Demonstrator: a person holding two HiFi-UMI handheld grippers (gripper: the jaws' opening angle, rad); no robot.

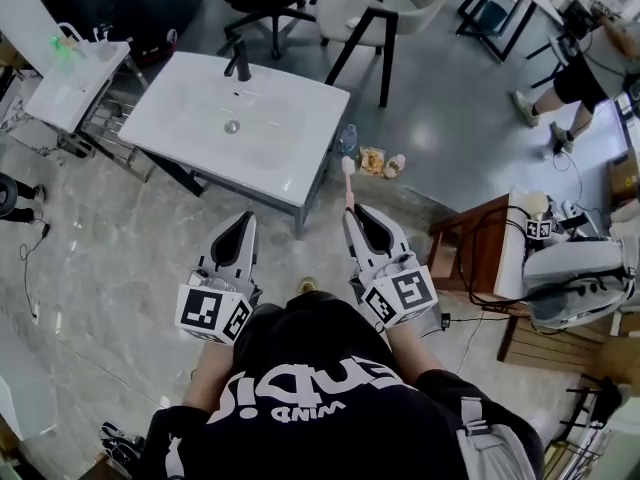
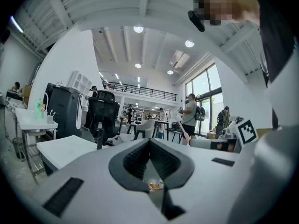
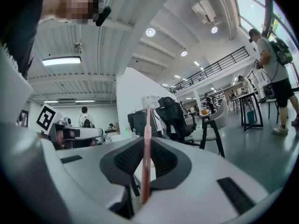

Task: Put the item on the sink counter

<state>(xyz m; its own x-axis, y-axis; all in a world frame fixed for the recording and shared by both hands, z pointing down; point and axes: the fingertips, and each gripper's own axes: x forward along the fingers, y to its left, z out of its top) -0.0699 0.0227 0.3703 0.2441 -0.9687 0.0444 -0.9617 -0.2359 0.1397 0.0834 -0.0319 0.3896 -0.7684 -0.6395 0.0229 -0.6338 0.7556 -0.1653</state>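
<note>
Right gripper (image 1: pixel 352 216) clamps a pink toothbrush (image 1: pixel 348 182). The left gripper (image 1: pixel 244 220) is closed and empty. The sink table (image 1: pixel 292 182) stands just ahead of both.

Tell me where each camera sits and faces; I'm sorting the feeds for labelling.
Head view: on the person's head, facing steeply down at the sink; shows torso, forearms, left gripper, right gripper.
Left gripper view: on the left gripper, facing level across the room; shows its shut jaws, shirt edge.
Right gripper view: on the right gripper, facing likewise; shows jaws clamping the toothbrush.
Shared: head and right gripper views both show the toothbrush.
</note>
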